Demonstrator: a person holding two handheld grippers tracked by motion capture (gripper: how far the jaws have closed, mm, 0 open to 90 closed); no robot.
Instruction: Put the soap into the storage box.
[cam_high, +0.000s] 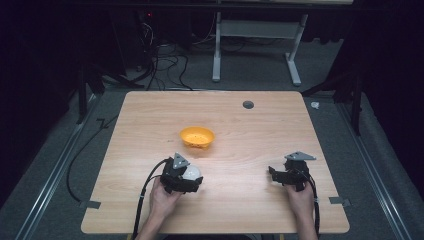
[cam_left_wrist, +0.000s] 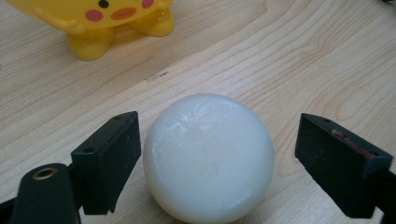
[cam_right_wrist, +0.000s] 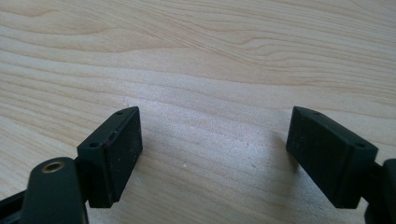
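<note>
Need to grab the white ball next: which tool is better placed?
Left. The left tool already straddles the white ball, jaws open either side. The right tool is open over bare table.

Both black tongs (cam_high: 182, 176) (cam_high: 290, 175) carry grey three-cornered plates, trailing black cables, and brass-ringed screw holes.

High view overhead, far; gripper views close, low; white ball (cam_left_wrist: 208, 158) shared

Lab or recording studio: lone wooden worktop (cam_high: 260, 135) on grey carpet (cam_high: 55, 165), black curtains (cam_high: 390, 60) around, cables (cam_high: 160, 55) and floor rails (cam_high: 50, 175).
</note>
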